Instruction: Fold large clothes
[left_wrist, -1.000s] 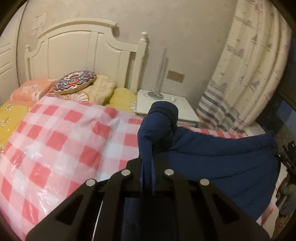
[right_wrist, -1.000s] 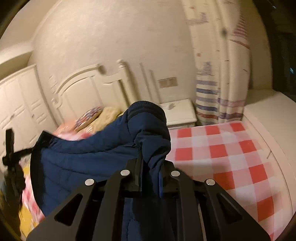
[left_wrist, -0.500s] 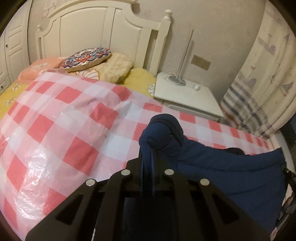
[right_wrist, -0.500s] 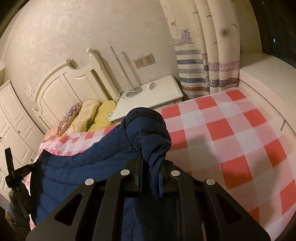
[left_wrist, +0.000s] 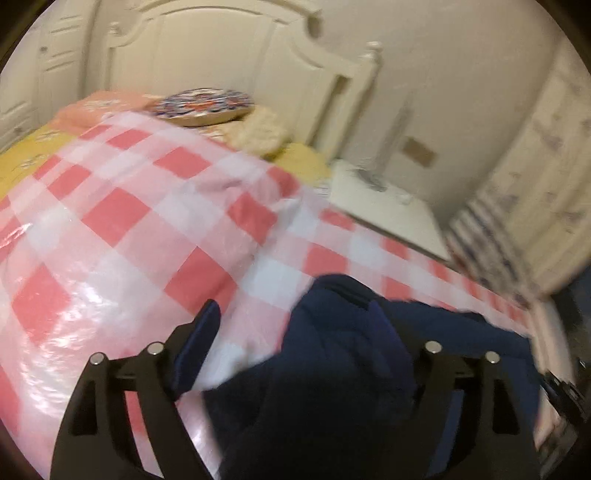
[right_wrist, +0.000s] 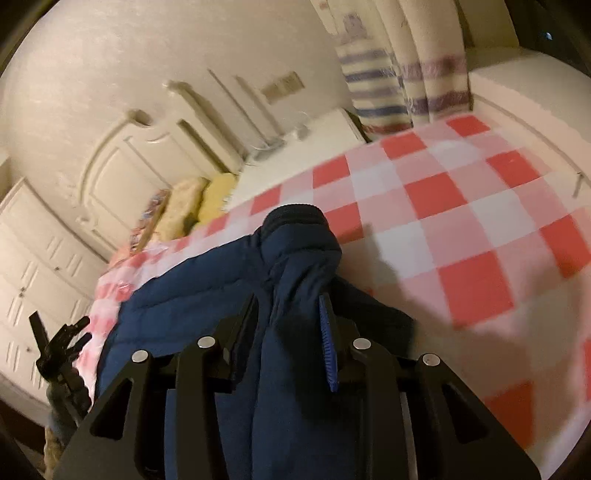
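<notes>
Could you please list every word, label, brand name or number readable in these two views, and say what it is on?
None can be read.
The beige wall plate beside the white headboard shows no lettering.
The round patterned cushion and striped curtain carry only decoration, blurred.
The dark blue padded jacket shows no label.

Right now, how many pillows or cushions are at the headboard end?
4, in a row along the headboard: pink pillow, round patterned cushion, cream fluffy cushion, yellow pillow. The checked cover may hide more.
</notes>
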